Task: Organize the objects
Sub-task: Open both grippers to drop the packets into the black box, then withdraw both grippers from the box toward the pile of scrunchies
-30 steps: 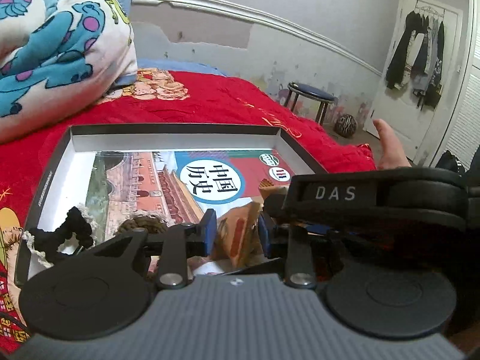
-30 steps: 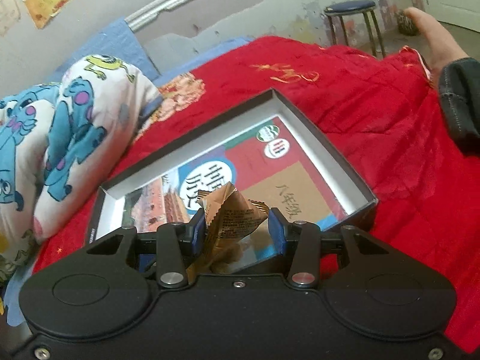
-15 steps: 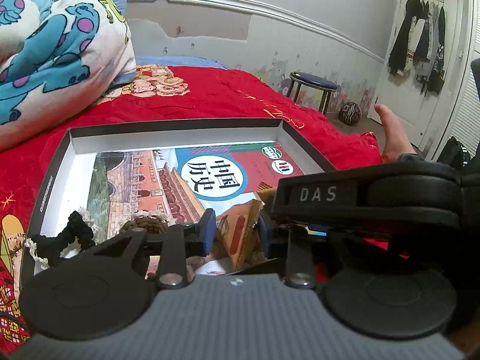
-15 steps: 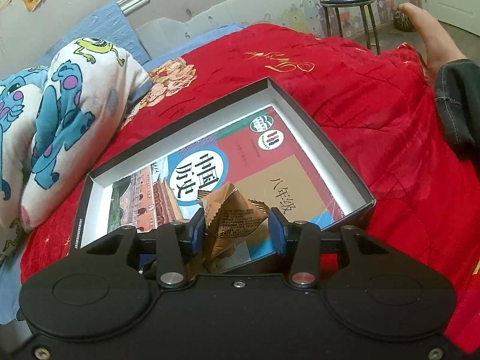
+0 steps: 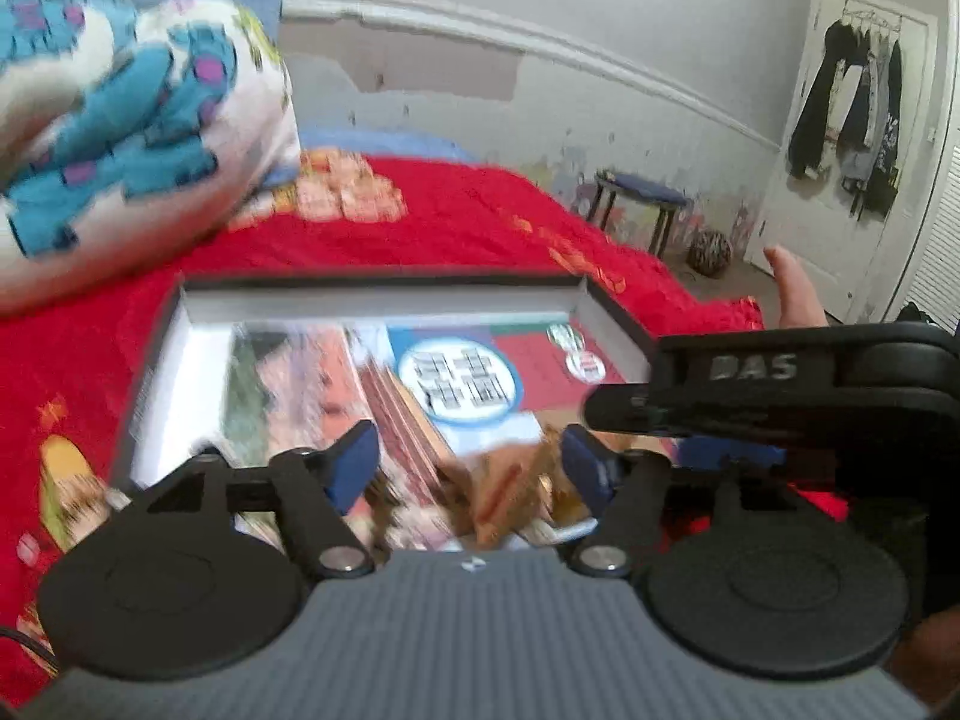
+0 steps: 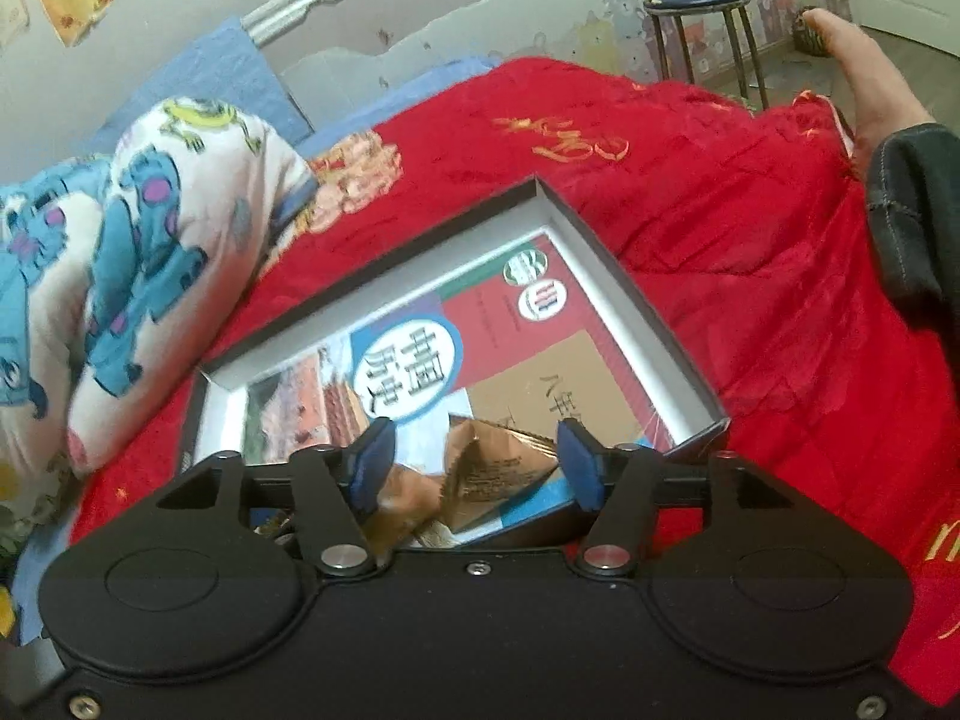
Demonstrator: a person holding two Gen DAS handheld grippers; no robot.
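Observation:
A shallow dark box (image 6: 636, 294) with white inner walls lies on the red bedspread and holds a history textbook (image 6: 516, 360). A crumpled brown snack wrapper (image 6: 492, 468) lies on the book at the box's near edge. My right gripper (image 6: 477, 456) is open over it, its blue pads spread to either side of the wrapper. In the blurred left wrist view the box (image 5: 384, 288), the book (image 5: 462, 378) and the wrapper (image 5: 510, 486) show too. My left gripper (image 5: 471, 468) is open, and the right gripper's black body (image 5: 780, 384) sits just to its right.
A rolled white blanket with blue monsters (image 6: 120, 252) lies left of the box. A person's hand (image 6: 864, 90) and dark sleeve rest on the bed's right edge. A blue-topped stool (image 6: 699, 0) stands by the far wall. Clothes hang on a door (image 5: 852, 120).
Both grippers have opened wide. The right gripper has let go of the brown wrapper, which now lies lower on the book. The left view has become blurred by motion.

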